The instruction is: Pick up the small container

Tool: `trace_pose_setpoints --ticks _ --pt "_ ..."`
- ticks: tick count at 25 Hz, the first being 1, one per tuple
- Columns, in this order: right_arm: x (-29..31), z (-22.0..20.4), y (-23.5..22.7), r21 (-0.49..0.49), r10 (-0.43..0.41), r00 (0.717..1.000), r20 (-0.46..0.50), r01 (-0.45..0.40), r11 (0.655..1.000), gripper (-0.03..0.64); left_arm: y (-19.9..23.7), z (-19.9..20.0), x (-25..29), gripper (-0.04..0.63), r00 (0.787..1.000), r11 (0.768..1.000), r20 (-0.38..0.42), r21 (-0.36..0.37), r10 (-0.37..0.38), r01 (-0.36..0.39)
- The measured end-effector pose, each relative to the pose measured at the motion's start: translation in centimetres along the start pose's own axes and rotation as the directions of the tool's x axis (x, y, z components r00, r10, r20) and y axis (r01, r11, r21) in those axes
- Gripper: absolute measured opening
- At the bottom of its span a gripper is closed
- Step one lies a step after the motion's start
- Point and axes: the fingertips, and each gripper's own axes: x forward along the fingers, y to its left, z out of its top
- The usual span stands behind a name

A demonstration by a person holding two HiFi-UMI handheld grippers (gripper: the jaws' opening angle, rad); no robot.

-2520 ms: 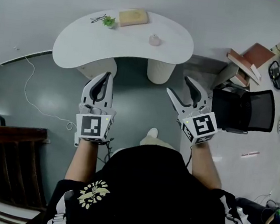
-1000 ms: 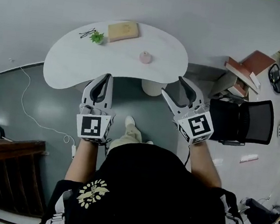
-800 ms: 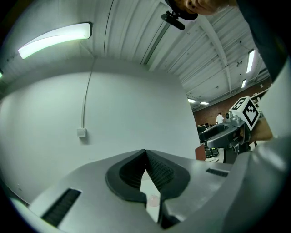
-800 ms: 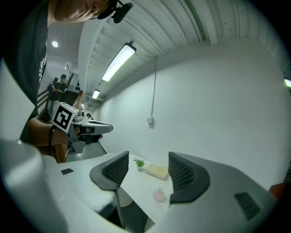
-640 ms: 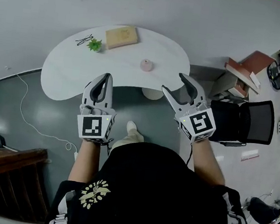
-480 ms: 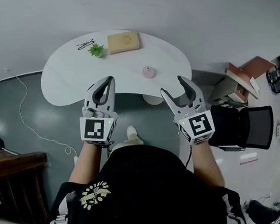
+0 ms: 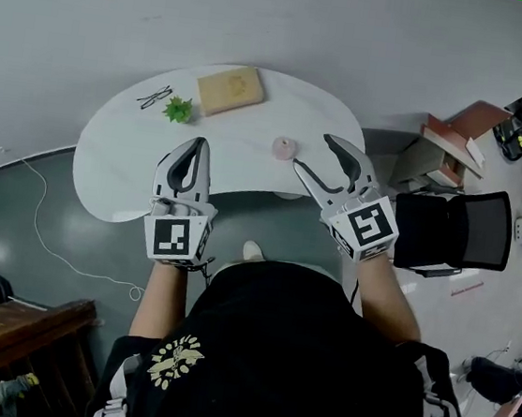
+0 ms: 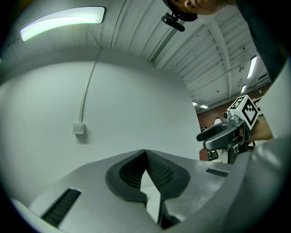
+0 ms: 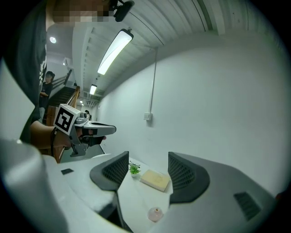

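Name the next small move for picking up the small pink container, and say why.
Probably ease the right hand-held gripper forward and down toward the small pink round container. Its jaws stand apart with nothing gripped. The container sits on the white kidney-shaped table ahead of them, low in the gap between them and not yet reached.

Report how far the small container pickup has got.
Done: nothing lifted; the small container sits on the white table, untouched. In hand: the right gripper, jaws apart, points at it without touching; the left gripper is shut and empty. Left: reach in, close on it, lift.
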Motion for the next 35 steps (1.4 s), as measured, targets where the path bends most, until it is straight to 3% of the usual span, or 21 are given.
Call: trace_pose_setpoints --ticks 5,14,25,35 --pt "1.6 -1.9 -0.7 0.022 -0.021 0.999 -0.029 0.022 1.0 0.264 1.2 -0.9 2.1 0.018 1.0 1.0 0.003 0.001 -0.026 0.026" --pt "4.9 -9.7 -3.6 0.09 0.007 0.986 -0.165 0.008 0.996 0.264 2.7 -4.5 7.0 0.018 0.999 0.999 -0.041 -0.046 -0.027 0.025" --pt "12.0 -18.6 -6.0 0.126 0.168 0.952 -0.255 -0.14 0.982 0.264 1.9 -8.4 12.9 0.018 0.993 0.999 -0.115 -0.048 -0.026 0.02" --pt "15.7 -28.3 -4.7 0.116 0.277 0.9 -0.337 -0.252 0.961 0.264 0.5 -15.4 15.3 0.018 0.975 0.997 -0.223 -0.071 -0.018 0.002"
